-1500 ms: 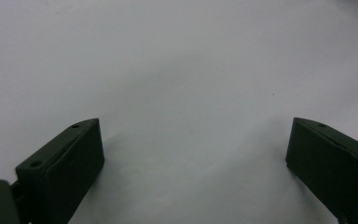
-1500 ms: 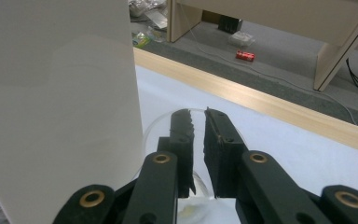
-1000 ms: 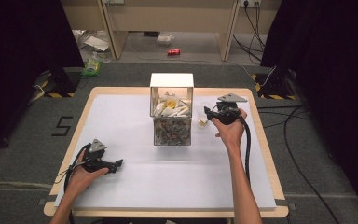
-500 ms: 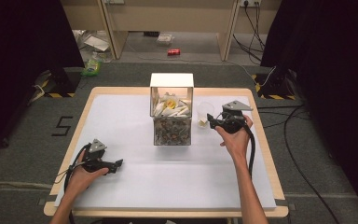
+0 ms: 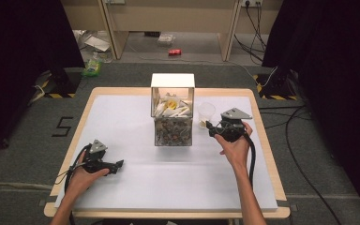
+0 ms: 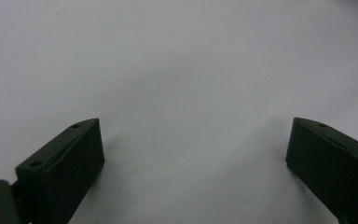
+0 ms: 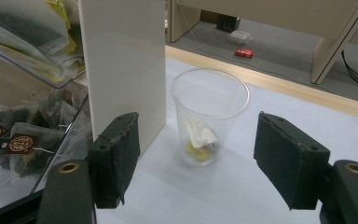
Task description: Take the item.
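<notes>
high view: right tool [image 5: 210, 125] wide apart, just short of the clear cup [image 5: 206, 113] beside the tea-bag box [image 5: 172, 110]; left gripper view: left tool [image 6: 193, 154] apart over bare worktop [image 6: 177, 70]; right gripper view: centre cup [image 7: 209, 116] between pads, close gently.

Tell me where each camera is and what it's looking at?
High view: above the table, looking forward and down; both forearms, left gripper, right gripper.
Left gripper view: on the left gripper, facing bare table; two open jaws.
Right gripper view: on the right gripper, facing the plastic cup; open jaws.
Shared: high and right views show cup and tea bag box.
</notes>
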Demonstrator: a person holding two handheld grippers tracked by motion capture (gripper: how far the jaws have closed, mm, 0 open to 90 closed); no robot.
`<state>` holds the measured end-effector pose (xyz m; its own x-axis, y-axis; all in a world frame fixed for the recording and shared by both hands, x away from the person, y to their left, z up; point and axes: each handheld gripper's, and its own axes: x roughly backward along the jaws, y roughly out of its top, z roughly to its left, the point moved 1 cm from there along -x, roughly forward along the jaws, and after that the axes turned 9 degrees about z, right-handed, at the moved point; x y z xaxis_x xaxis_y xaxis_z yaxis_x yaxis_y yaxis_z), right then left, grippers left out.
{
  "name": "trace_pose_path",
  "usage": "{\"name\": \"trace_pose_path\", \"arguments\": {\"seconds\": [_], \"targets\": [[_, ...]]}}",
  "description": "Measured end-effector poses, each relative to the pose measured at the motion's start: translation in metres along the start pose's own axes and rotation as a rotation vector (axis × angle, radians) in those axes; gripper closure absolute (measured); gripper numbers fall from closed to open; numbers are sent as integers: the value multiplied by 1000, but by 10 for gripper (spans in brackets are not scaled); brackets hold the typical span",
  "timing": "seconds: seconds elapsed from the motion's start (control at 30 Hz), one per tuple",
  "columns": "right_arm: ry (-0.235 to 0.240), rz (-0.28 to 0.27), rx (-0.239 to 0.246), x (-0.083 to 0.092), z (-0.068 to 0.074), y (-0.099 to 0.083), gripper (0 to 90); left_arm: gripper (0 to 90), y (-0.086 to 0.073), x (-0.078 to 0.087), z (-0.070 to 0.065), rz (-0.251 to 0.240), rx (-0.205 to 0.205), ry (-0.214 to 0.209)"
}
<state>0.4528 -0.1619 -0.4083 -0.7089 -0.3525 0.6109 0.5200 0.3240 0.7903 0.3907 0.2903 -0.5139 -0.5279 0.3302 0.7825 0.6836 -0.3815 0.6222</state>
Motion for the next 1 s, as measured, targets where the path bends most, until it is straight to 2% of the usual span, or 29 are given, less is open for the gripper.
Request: {"name": "trace_pose_path", "arguments": {"seconds": [0.43, 1.0], "targets": [[7, 14, 10, 4, 4, -11, 319, 33, 0, 0, 0, -2, 2, -2], [22, 30, -18, 20, -4, -31, 274, 34, 0, 0, 1, -2, 3, -5]]}}
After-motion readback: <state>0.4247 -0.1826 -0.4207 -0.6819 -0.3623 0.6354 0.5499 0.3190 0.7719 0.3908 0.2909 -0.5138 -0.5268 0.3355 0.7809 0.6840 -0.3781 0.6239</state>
